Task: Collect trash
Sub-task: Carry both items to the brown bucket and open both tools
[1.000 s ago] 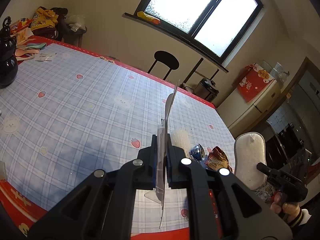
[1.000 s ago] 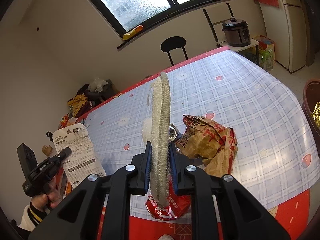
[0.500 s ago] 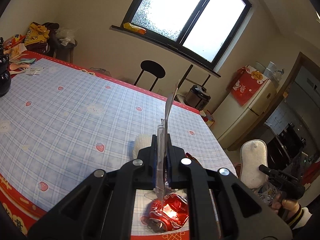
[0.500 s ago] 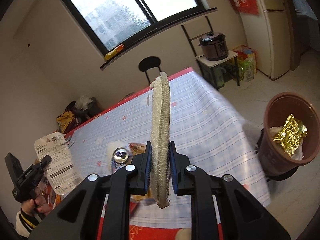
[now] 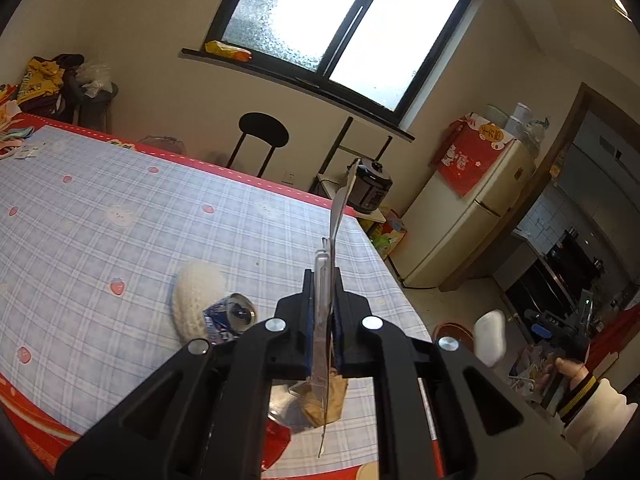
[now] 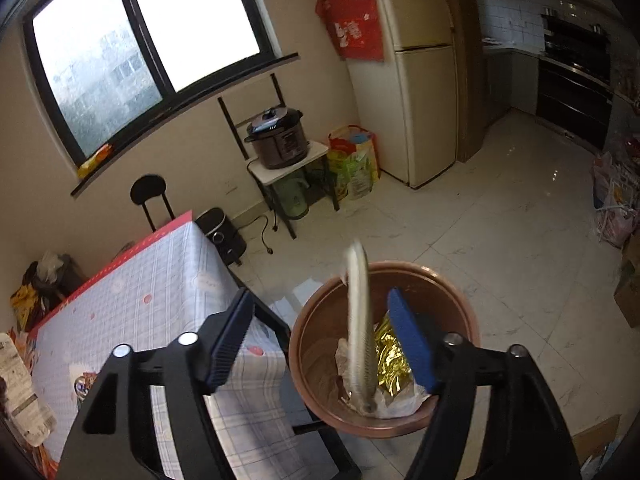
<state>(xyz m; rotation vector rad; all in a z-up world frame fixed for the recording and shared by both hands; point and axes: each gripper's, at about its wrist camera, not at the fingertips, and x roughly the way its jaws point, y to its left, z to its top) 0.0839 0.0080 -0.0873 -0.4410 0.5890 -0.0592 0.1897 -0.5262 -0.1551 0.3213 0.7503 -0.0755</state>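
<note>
Right gripper (image 6: 320, 344) jaws wide apart, foam net sleeve (image 6: 361, 332) loose between them, over brown bin (image 6: 304, 344), gold wrapper (image 6: 390, 364) already inside

Left gripper (image 5: 323, 308) clamped on flat package (image 5: 334, 220)

Left on table (image 5: 100, 200), 9 o'clock of left gripper: crushed can (image 5: 230, 316), second foam sleeve (image 5: 194, 300)

Daylight pours through the window (image 5: 340, 28), blown out to white on the clear pane at 12 o'clock in the left view and at 10 o'clock in the right view (image 6: 148, 40). The room is otherwise fairly dim, warm-toned. Both views bow strongly, with black corners. The falling foam net (image 6: 360, 328) is motion-blurred. Glare patches shine on the floor tiles (image 6: 520, 216) at 3 o'clock.
</note>
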